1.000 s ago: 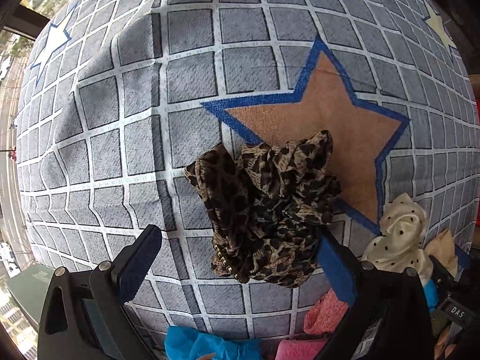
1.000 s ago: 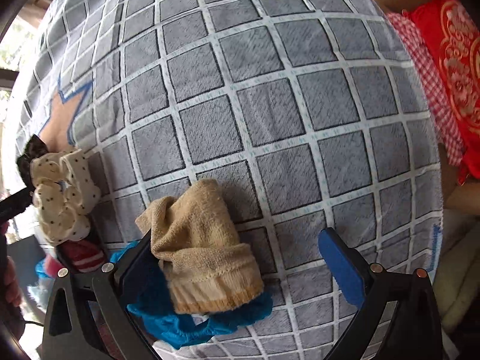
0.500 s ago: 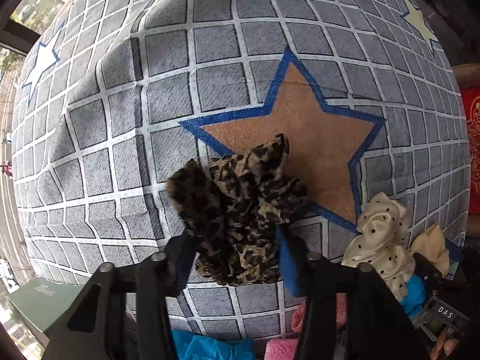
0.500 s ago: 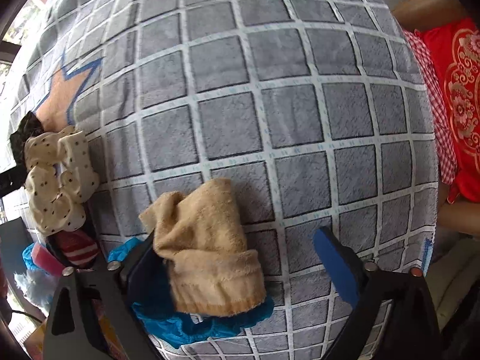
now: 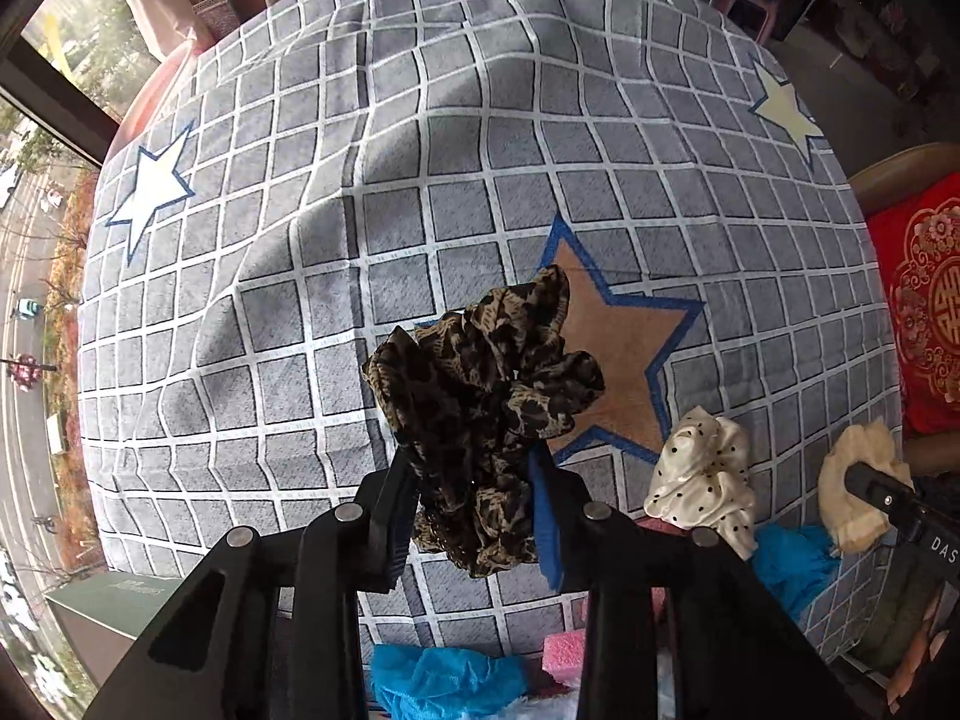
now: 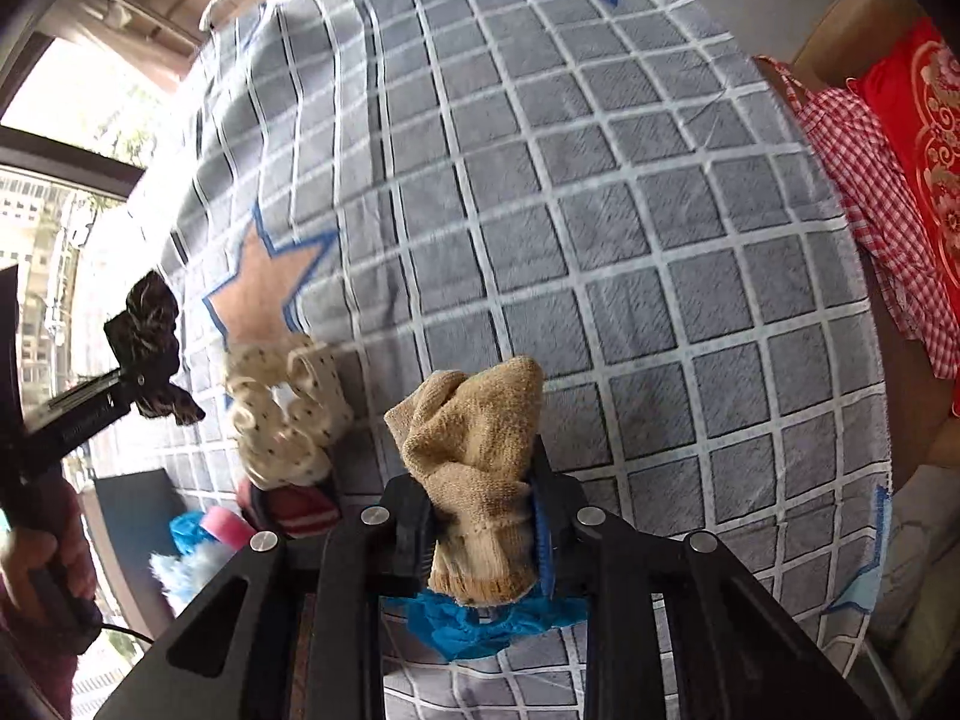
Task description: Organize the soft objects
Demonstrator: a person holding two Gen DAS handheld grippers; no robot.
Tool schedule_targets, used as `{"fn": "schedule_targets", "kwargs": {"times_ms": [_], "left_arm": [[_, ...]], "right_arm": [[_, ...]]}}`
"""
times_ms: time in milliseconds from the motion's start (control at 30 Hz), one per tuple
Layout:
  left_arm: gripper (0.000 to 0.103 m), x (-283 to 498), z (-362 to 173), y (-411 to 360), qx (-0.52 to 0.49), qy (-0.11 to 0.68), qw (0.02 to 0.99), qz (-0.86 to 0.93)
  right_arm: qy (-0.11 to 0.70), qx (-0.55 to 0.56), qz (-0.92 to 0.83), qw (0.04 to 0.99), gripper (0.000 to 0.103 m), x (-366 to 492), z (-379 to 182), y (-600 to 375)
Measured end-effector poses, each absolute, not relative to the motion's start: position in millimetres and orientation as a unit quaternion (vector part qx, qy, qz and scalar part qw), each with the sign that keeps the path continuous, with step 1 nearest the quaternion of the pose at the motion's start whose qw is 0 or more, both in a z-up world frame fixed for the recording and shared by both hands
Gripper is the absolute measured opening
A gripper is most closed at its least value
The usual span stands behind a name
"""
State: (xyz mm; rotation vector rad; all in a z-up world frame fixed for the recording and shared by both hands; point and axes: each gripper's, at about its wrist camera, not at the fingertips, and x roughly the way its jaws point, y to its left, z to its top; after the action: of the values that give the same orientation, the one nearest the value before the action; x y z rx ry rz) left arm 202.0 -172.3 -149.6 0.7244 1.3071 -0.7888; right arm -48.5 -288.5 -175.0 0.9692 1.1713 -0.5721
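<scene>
A leopard-print scrunchie (image 5: 480,372) hangs between the fingers of my left gripper (image 5: 471,492), lifted clear of the grey checked bedspread (image 5: 420,180). The jaws are closing and the pads press on it. My right gripper (image 6: 480,498) is shut on a tan sock (image 6: 480,420), which stands up bunched above the fingers and is raised off the bed. In the right wrist view the left gripper (image 6: 141,360) shows at the left edge with the scrunchie (image 6: 150,324) in it.
A cream polka-dot scrunchie (image 5: 702,480) lies by the brown star. Blue cloth (image 6: 480,624), a red striped piece (image 6: 300,510) and pink foam (image 5: 564,654) lie near the bed's front edge. A red-checked cloth (image 6: 870,180) and red cushion (image 6: 924,138) lie off the right edge.
Both grippers went from wide open to closed, the left on the leopard scrunchie, the right on the tan sock. Both then rose, lifting their pieces off the bedspread.
</scene>
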Motion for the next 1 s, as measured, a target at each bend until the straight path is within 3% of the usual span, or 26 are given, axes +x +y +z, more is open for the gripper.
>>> {"fn": "schedule_targets", "kwargs": {"times_ms": [1000], "left_arm": [[0.036,182.6,-59.4,-5.3,0.267,0.532,0.73,-0.335]], "right_arm": [[0.494,0.365,-0.157,0.773,0.027,31.2,-54.4,-176.5]]}}
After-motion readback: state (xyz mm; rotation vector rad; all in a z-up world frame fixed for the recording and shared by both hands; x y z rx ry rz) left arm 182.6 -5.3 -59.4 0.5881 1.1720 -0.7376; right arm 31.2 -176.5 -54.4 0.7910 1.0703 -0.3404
